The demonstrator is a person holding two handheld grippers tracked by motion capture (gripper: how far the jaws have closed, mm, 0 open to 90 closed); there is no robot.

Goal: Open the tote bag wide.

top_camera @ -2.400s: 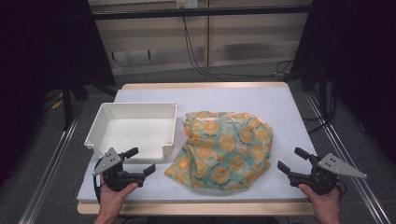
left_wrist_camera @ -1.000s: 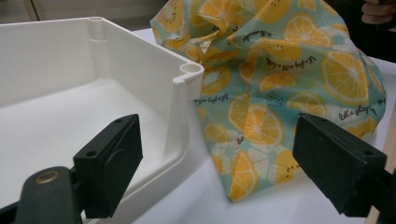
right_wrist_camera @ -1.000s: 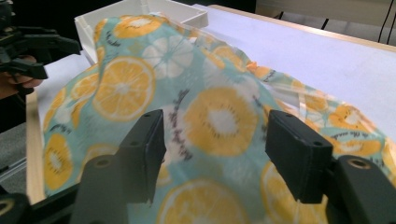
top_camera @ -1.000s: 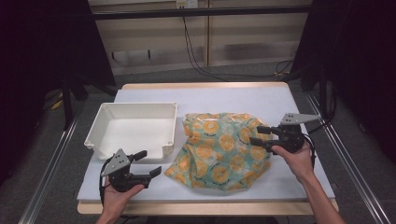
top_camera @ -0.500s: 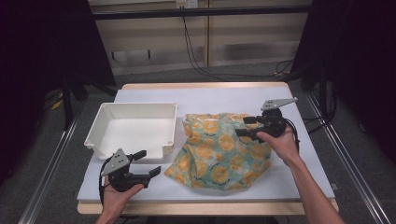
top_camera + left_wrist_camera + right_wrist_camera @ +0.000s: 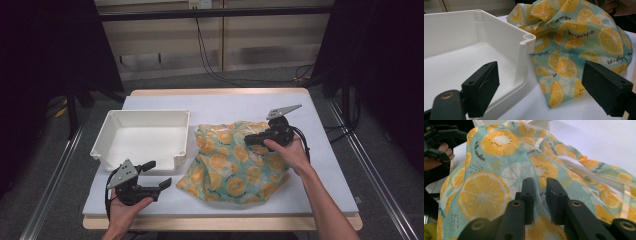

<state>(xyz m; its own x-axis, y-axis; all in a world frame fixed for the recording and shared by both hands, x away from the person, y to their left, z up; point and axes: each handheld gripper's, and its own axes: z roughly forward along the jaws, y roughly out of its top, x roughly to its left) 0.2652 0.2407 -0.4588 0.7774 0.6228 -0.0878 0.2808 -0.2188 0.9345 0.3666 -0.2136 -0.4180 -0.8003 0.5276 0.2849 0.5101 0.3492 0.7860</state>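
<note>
Now the right gripper [image 6: 251, 140] sits over the upper right part of the orange-print cloth [image 6: 235, 165], whereas earlier it hovered off the table's right edge and then came in across the fabric. Its jaws have just been closing, and the right gripper view shows them drawn nearly together with a fold of the cloth [image 6: 499, 177] pinched between the pads. The cloth lies crumpled on the white table [image 6: 225, 105], right of the white tray [image 6: 142, 137], with its left edge just beside the tray's wall. Its heap looks much as it did in the earlier pictures. The left gripper [image 6: 157, 175] has kept its place near the table's front left corner, in front of the tray, jaws spread wide with nothing between them. Seen from the left gripper view, those jaws frame the tray's corner [image 6: 527, 40] and the cloth's near edge [image 6: 564, 67].
</note>
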